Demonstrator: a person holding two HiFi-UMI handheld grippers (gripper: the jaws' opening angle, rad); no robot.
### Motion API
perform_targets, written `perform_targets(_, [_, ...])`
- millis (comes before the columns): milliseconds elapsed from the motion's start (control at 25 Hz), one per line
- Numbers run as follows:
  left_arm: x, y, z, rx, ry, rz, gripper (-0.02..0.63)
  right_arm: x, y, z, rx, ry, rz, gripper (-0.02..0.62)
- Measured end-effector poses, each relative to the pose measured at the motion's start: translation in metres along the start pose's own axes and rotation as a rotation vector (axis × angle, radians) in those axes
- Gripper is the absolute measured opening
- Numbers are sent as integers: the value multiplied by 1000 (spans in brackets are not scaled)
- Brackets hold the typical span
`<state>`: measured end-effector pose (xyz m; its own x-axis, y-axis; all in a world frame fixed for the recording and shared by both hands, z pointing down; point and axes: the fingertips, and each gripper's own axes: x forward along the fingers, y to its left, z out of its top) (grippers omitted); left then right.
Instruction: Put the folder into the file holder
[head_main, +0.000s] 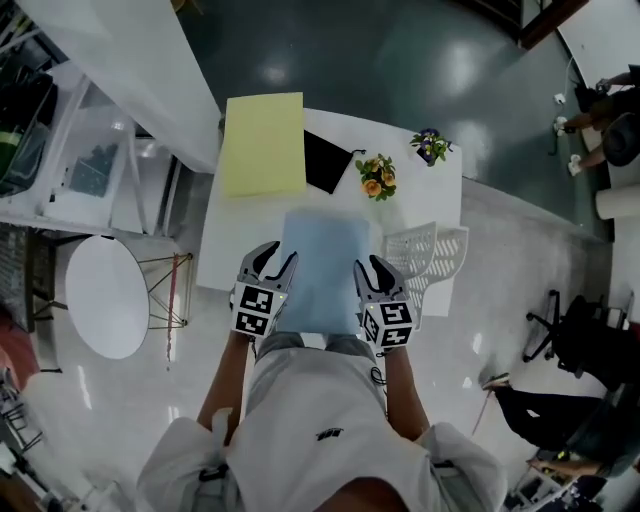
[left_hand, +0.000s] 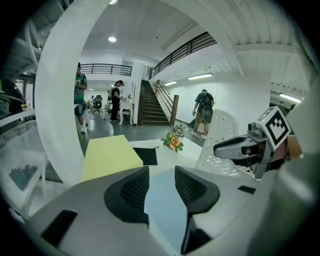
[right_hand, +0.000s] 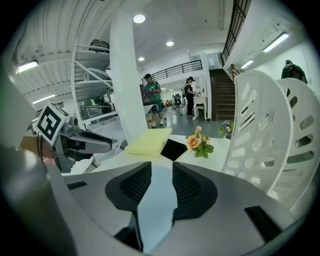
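A light blue folder (head_main: 324, 268) hangs flat over the near part of the white table (head_main: 230, 235), held at both side edges. My left gripper (head_main: 270, 270) is shut on its left edge, and the blue sheet (left_hand: 165, 200) runs between the dark pads. My right gripper (head_main: 372, 272) is shut on the right edge, with the folder (right_hand: 155, 210) pinched between its pads. The white perforated file holder (head_main: 427, 255) stands on the table just right of the right gripper. It also rises close by in the right gripper view (right_hand: 265, 125).
A yellow folder (head_main: 263, 143) lies at the table's far left, with a black pouch (head_main: 325, 160) beside it. Two small flower pots (head_main: 377, 177) (head_main: 430, 145) stand at the far right. A round white stool (head_main: 105, 295) is left of the table. People stand in the background.
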<state>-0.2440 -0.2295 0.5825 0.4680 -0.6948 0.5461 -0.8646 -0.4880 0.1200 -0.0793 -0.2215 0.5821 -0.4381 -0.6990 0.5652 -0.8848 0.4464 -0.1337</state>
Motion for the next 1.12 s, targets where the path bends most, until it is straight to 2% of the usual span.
perform_targets(640, [55,20,-50,-66,133,-78,176,24,-28,-45,105,89,-149,121])
perform_targets(1120, [84,26,-76,-128,216,-67,212,57,-43,-67,132,178,-121,132])
